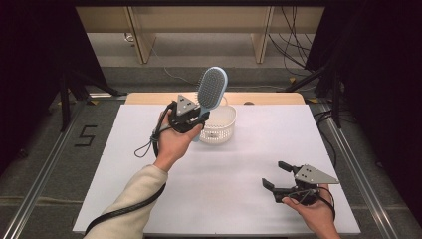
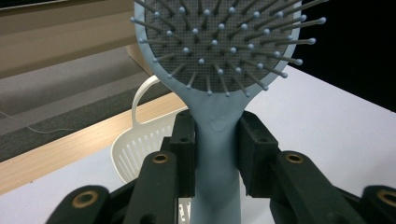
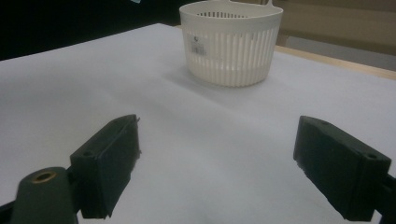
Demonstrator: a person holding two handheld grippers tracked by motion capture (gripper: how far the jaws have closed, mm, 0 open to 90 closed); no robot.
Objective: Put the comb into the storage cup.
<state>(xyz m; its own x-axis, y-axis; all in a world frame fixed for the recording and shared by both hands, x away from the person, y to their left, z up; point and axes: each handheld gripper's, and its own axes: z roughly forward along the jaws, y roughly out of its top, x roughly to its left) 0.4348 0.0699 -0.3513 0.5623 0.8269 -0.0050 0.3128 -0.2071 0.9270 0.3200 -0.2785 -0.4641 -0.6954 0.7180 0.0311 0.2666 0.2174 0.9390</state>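
While the hairbrush is held up off the bench:
Left tool: clenched on the light blue hairbrush at its handle, bristled head up and tilted toward 1 o'clock.
Hairbrush place: in the air, just at 10 o'clock of the white basket.
Basket: on the bench, toward 12 o'clock.
Right tool: released, jaws wide apart, low at 5 o'clock.
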